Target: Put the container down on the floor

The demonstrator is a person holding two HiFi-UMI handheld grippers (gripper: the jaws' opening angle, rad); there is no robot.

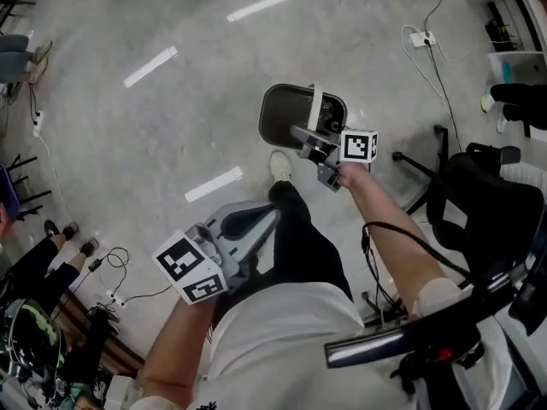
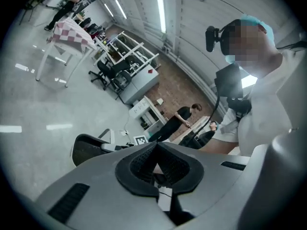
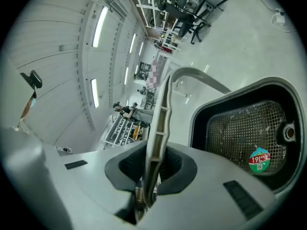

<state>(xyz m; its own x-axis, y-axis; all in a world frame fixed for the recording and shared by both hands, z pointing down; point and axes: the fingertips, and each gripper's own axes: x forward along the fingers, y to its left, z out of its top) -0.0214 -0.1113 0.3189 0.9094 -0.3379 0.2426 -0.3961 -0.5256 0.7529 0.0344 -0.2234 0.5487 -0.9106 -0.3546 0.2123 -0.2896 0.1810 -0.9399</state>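
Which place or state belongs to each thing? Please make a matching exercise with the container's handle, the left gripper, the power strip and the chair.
Things:
1. handle
2. left gripper
3. power strip
4. chair

Places or states:
a. white, lying on the floor, far from the person
b. jaws together, nothing between them
c. clamped in the right gripper's jaws
d. black, at the person's right side

Pairs: 1-c, 2-b, 3-a, 4-d
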